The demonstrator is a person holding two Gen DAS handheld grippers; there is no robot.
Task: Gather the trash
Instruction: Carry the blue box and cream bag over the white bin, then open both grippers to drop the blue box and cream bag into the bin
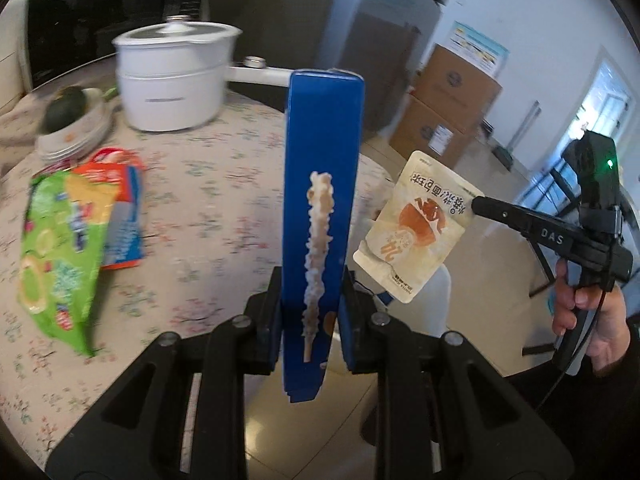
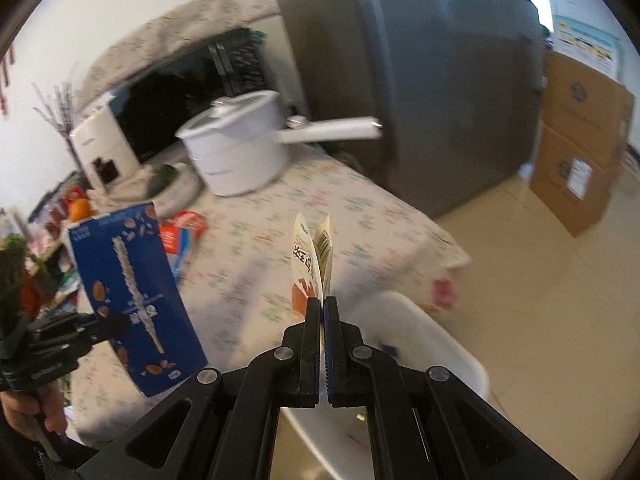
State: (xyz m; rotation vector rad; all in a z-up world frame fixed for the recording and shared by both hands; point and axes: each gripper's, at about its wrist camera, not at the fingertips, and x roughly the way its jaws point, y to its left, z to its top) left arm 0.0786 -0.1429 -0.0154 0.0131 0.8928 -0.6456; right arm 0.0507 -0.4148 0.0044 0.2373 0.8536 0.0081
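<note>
Left gripper [image 1: 308, 312] is clamped on a tall blue snack box [image 1: 320, 208], jaws pressing its two narrow sides near the lower end; the box stands roughly upright, clear of the tabletop [image 1: 208, 216], above its near edge. Right gripper [image 2: 323, 304] has its jaws pressed together on the lower edge of a cream snack pouch [image 2: 310, 264], which sticks up between the pads and hangs in the air off the tabletop's right edge, above a white bin [image 2: 420, 336] on the floor. A hand [image 1: 580, 312] grips the right tool's handle.

On the floral-cloth tabletop: a green snack bag [image 1: 60, 248] lies near the left edge, overlapping an orange-and-blue wrapper [image 1: 124, 216] just beside it. A white lidded pot [image 1: 172, 80] with a long handle stands toward the far edge. A bowl stack [image 1: 76, 132] holding a dark green vegetable sits left of the pot. Cardboard boxes [image 1: 448, 112] are stacked on the floor beyond the table.
</note>
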